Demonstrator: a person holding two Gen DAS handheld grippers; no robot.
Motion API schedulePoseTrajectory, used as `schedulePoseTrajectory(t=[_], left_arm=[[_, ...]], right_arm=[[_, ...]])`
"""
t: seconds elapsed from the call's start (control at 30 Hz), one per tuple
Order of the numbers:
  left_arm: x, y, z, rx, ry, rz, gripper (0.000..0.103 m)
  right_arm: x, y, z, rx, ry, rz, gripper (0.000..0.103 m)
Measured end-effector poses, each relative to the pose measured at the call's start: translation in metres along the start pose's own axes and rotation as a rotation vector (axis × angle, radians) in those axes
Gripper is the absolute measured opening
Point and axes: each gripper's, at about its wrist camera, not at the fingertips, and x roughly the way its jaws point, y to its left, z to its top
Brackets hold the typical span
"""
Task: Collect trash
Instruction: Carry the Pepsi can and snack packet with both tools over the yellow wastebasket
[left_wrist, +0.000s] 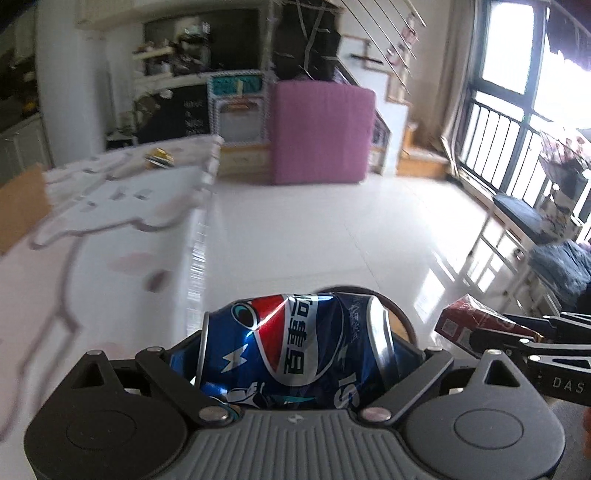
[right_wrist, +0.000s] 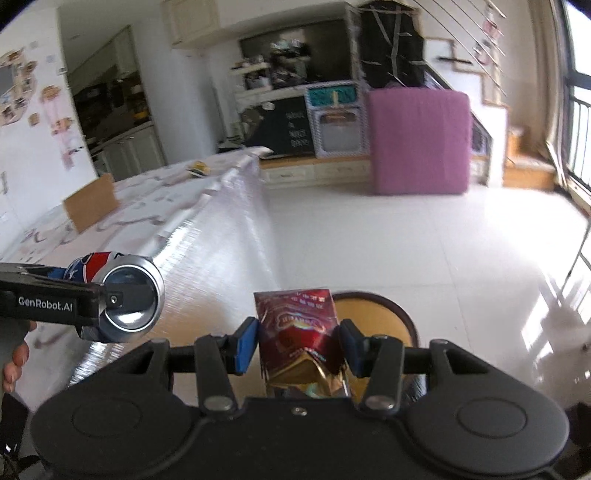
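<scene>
A crushed blue Pepsi can (left_wrist: 288, 332) lies sideways between the fingers of my left gripper (left_wrist: 299, 354), which is shut on it. In the right wrist view the same can (right_wrist: 129, 295) shows its silver base at the left, held by the left gripper (right_wrist: 99, 299). My right gripper (right_wrist: 299, 343) is shut on a crumpled red and gold packet (right_wrist: 299, 325), with its blue pads (right_wrist: 247, 343) against the sides. That packet (left_wrist: 469, 317) and the right gripper (left_wrist: 491, 332) also show at the right of the left wrist view. Beyond both sits a round dark-rimmed bin (right_wrist: 373, 306) with a yellow inside.
A table with a white patterned cloth (right_wrist: 155, 218) runs along the left, carrying a cardboard piece (right_wrist: 92, 206) and a small yellow item (right_wrist: 199, 168). A glossy white floor (left_wrist: 314, 221) spreads ahead to a pink upright pad (right_wrist: 417, 140). A bench (left_wrist: 517, 214) stands under the barred window.
</scene>
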Motion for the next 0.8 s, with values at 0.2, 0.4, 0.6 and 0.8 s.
schedulePoseTrajectory(t=[0.2,0.4,0.6,0.8], left_arm=[[0.054,-0.029,-0.011,0.011,0.084,-0.024,0.096],[0.115,-0.042,-0.021,0.009,0.153,-0.027,0.096],[0.195,-0.041,-0.022,-0.135,0.252,-0.083,0.096],[0.272,-0.041,-0.016,-0.234,0.308,-0.108,0.096]], right_arm=[[0.018,-0.05,-0.018,0.059,0.044,-0.039,0.049],[0.051,-0.092,-0.026,0.119,0.09,-0.052,0.049],[0.099,-0.117,-0.026,0.191,0.133,-0.029,0.049],[0.133,-0.134,-0.025,0.256,0.146,-0.028,0.05]])
